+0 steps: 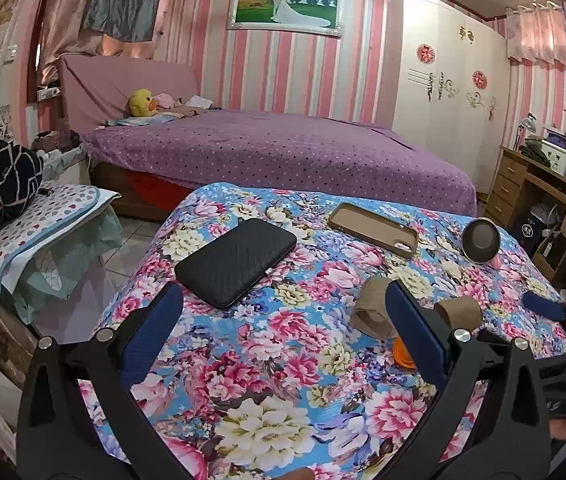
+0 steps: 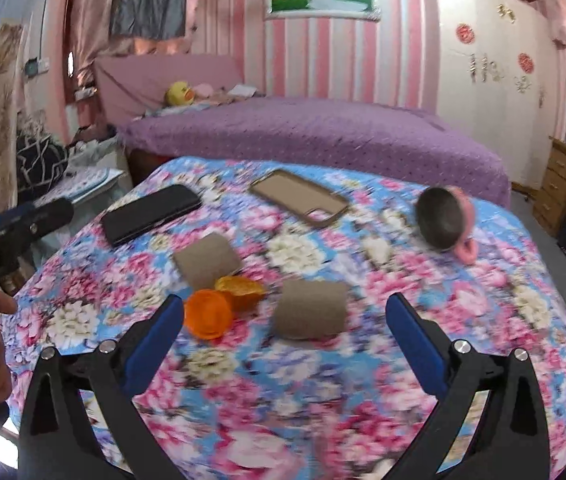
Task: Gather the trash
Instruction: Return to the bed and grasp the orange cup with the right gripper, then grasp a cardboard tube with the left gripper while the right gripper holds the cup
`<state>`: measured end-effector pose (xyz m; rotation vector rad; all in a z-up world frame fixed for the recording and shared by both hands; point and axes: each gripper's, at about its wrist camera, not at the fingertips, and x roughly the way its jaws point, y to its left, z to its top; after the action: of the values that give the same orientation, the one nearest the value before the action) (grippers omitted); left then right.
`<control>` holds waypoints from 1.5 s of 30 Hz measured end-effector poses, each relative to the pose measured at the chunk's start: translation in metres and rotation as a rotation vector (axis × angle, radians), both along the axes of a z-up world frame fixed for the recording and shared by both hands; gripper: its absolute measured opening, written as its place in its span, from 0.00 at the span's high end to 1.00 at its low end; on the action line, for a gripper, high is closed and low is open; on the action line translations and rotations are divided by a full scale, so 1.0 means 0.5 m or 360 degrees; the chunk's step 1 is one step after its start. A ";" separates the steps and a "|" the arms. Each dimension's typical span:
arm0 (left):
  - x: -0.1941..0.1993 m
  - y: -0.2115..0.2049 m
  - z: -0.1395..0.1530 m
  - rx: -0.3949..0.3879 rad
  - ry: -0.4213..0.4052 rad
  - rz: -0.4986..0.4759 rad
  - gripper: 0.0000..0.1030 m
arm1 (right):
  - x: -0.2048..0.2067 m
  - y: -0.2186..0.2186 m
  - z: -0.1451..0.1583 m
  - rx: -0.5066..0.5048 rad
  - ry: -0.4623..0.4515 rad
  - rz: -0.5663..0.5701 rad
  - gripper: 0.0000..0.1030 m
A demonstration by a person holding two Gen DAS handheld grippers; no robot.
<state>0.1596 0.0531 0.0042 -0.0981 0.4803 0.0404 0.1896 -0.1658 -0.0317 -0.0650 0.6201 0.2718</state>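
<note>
On the floral-cloth table (image 1: 267, 400) lie a flattened cardboard tube (image 1: 373, 314), a second cardboard tube (image 1: 459, 312) and crumpled orange plastic cups (image 1: 403, 354). My left gripper (image 1: 283, 306) hovers open over the cloth, left of the flattened tube, with nothing between its fingers. In the right wrist view my right gripper (image 2: 285, 312) stands wide open. The brown tube (image 2: 310, 314) lies between its fingers, untouched. An orange cup (image 2: 207, 314) sits by its left finger, with a second orange piece (image 2: 241, 290) and the flat tube (image 2: 207, 260) behind.
A black case (image 1: 235, 262), a brown phone case (image 1: 373, 230) and a round mirror on a pink stand (image 1: 481, 240) lie further back on the table. Behind it is a purple bed (image 1: 283, 152); a wooden desk (image 1: 531, 196) stands at the right, a padded stool (image 1: 51, 216) at the left.
</note>
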 end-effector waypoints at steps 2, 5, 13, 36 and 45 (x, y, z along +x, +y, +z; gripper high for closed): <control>0.004 0.007 -0.003 -0.0007 0.0014 -0.0005 0.05 | 0.009 0.021 -0.012 0.0029 0.0042 -0.0009 0.05; 0.013 0.020 -0.016 -0.0001 0.0059 0.0002 0.05 | 0.028 0.045 -0.032 0.0057 0.0109 -0.0037 0.05; 0.013 0.057 -0.044 0.0028 0.0139 0.0014 0.05 | 0.077 0.113 -0.084 -0.0088 0.0274 -0.0020 0.31; 0.109 -0.105 -0.076 0.0028 0.0277 -0.0251 0.05 | 0.028 -0.131 0.008 0.0086 0.0160 -0.0096 0.61; 0.192 -0.126 -0.115 -0.0072 0.0447 -0.0230 0.12 | 0.068 -0.166 -0.004 0.0109 0.0201 -0.0101 0.61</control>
<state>0.2554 -0.0099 -0.0534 -0.1024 0.7678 -0.0998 0.2239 -0.2487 -0.0340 0.0382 0.7367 0.2366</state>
